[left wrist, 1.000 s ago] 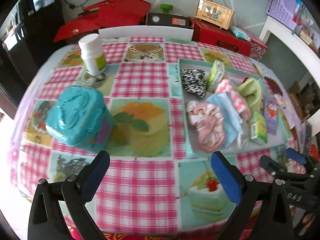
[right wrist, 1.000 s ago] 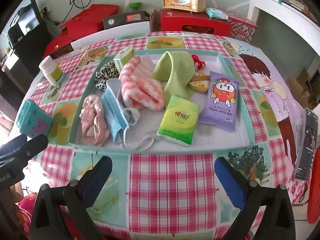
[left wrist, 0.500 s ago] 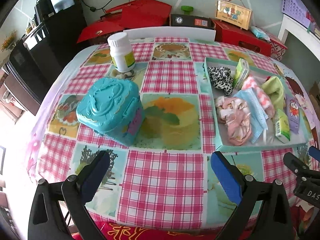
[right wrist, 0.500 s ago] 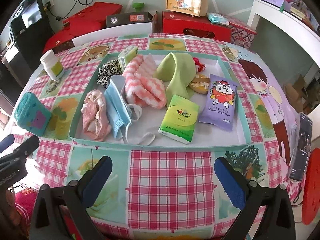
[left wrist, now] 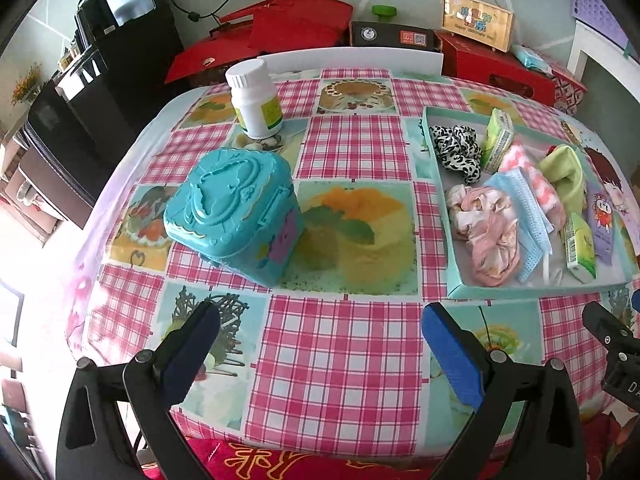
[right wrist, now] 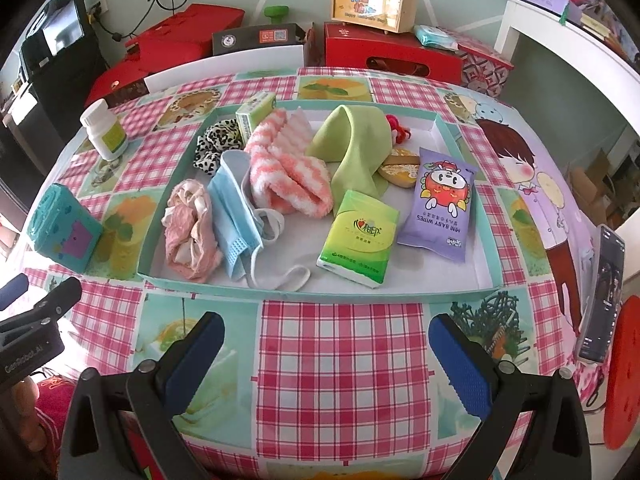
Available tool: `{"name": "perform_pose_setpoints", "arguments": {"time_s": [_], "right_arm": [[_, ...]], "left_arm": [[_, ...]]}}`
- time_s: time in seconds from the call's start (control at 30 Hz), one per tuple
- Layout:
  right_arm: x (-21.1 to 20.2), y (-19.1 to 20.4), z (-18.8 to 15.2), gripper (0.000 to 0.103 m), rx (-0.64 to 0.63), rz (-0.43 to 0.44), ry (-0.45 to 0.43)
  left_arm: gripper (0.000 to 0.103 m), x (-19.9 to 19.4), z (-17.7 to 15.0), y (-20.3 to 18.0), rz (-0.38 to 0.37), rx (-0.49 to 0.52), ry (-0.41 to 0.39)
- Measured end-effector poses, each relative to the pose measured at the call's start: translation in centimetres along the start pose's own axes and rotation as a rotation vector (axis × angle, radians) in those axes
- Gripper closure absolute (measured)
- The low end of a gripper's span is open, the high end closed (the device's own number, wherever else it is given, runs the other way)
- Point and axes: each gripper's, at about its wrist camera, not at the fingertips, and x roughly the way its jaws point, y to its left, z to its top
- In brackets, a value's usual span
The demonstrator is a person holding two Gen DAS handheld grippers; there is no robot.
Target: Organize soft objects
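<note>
Tray, shallow, teal-rimmed, white-floored, on the right half of the surface, crowded with soft things. Pink crumpled cloth in the near-left corner, touching a blue face mask with white ear loops trailing toward the near rim. Pink-and-white striped fuzzy sock just behind the mask, partly over it. Leopard-print scrunchie at the far-left corner, beside a small green tissue pack propped on edge. Green folded cloth draped near the middle, red hair tie just behind it by the far rim. Yellow-brown flat items half under the green cloth, kind unclear. Larger green tissue pack lying flat toward the near rim, purple baby wipes packet just right of it.

Outside the tray, to its left: teal heart-embossed plastic box, lid closed, and farther back a white pill bottle, upright, well apart from the box. Checked pink tablecloth with food pictures underneath everything. Dark phone at the far right edge of the surface.

Left tool low over the near edge, blue pads spread wide, nothing between them, box ahead and to the left. Right tool likewise spread wide and empty, in front of the tray's near rim, not touching it. Red boxes and a wooden carry case beyond the far edge.
</note>
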Motion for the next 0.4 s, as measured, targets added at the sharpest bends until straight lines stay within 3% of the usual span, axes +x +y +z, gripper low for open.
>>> {"name": "perform_pose_setpoints", "arguments": {"time_s": [0.4], "right_arm": [[0.16, 0.04, -0.05, 0.0, -0.003, -0.002, 0.007]], "left_arm": [[0.002, -0.38, 0.0, -0.21, -0.001, 0.023, -0.028]]}}
